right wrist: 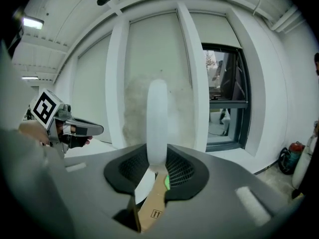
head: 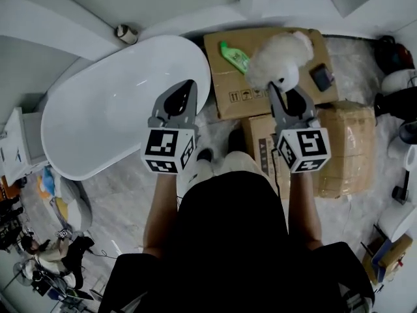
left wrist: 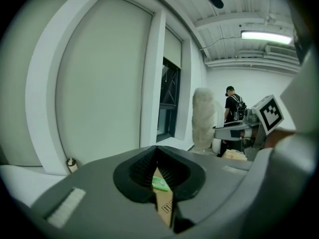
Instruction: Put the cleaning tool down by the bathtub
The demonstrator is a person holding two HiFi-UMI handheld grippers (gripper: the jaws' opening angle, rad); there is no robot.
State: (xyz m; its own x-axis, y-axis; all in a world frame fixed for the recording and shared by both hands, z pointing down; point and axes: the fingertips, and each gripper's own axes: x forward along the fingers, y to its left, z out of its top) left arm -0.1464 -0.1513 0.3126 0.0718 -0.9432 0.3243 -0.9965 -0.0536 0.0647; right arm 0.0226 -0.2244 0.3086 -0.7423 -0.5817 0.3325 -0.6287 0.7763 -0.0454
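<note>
White enamel is filling the left of the head view, where the oval bathtub [head: 98, 122] is sitting on the pale floor. Over the bathtub's right rim the left gripper [head: 187, 89] is hovering. In its own view its jaws are pressing together with nothing between them, and only a sliver of cardboard and green is showing below the tips. Just right of the bathtub a flat cardboard box [head: 228, 90] is lying close against the tub's side, with a green bottle [head: 234, 56] resting on top. Further right of the bathtub, above that box, the right gripper [head: 285, 95] is clamping the slim white handle of the fluffy duster [head: 280, 56]. Its jaws are closing firmly on the handle and holding it upright, so the woolly head is rising above them. The duster is hanging in the air near the bathtub, not lying on anything. Farthest right of the bathtub a taped brown box [head: 352, 149] is standing beside the person's legs.
</note>
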